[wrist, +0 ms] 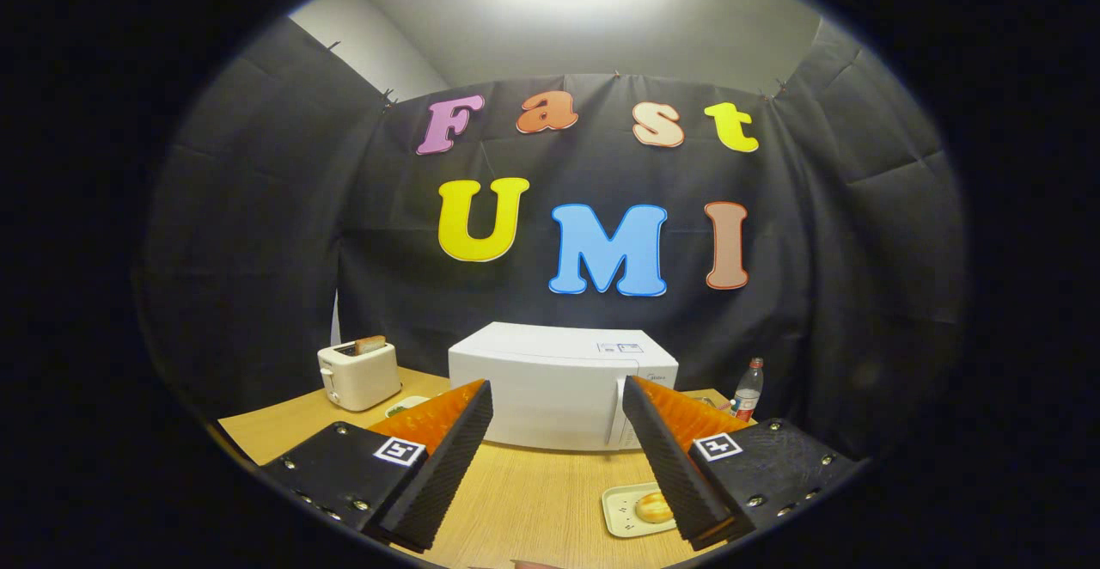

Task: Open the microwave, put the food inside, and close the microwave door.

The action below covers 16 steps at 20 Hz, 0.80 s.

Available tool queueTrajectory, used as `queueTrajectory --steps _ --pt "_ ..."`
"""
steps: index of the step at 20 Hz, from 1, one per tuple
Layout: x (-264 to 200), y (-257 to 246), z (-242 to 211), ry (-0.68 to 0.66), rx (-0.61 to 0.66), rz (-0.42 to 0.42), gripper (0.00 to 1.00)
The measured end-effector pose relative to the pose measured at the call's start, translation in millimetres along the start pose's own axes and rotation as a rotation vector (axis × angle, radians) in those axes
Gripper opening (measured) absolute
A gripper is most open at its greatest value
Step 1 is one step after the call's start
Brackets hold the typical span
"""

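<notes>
The gripper (pixel 559 457) hung nearest of all, above the front part of the wooden table (pixel 533 500), its two fingers spread wide apart with nothing between them but bare tabletop. Just beside the right finger, near the table's front edge, lay a small pale tray (pixel 620 510) with a golden bread roll (pixel 653 507) on it, partly hidden behind that finger. Beyond the fingers, towards the back edge of the table, stood the white microwave (pixel 559 388) with its door closed and its handle (pixel 615 414) running upright along the right side of the door. At the back left corner sat a cream toaster (pixel 358 374) with a slice of toast (pixel 369 345) poking out of its top. A small dish (pixel 406 404) lay between toaster and microwave. To the right of the microwave, near the back right corner, stood a clear plastic bottle (pixel 748 390) with a red label
</notes>
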State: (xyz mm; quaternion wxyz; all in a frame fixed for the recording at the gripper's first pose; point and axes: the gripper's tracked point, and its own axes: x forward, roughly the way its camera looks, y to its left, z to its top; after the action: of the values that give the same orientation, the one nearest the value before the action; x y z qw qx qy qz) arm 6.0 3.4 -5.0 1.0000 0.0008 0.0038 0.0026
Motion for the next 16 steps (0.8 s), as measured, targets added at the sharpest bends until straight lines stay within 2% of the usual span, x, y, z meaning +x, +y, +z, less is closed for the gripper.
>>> queueTrajectory --steps 7,16 --pt "15.4 -10.3 -12.6 0.012 0.031 -0.003 0.98" --pt "64.7 -17.9 -41.9 0.036 0.073 -0.003 0.98"
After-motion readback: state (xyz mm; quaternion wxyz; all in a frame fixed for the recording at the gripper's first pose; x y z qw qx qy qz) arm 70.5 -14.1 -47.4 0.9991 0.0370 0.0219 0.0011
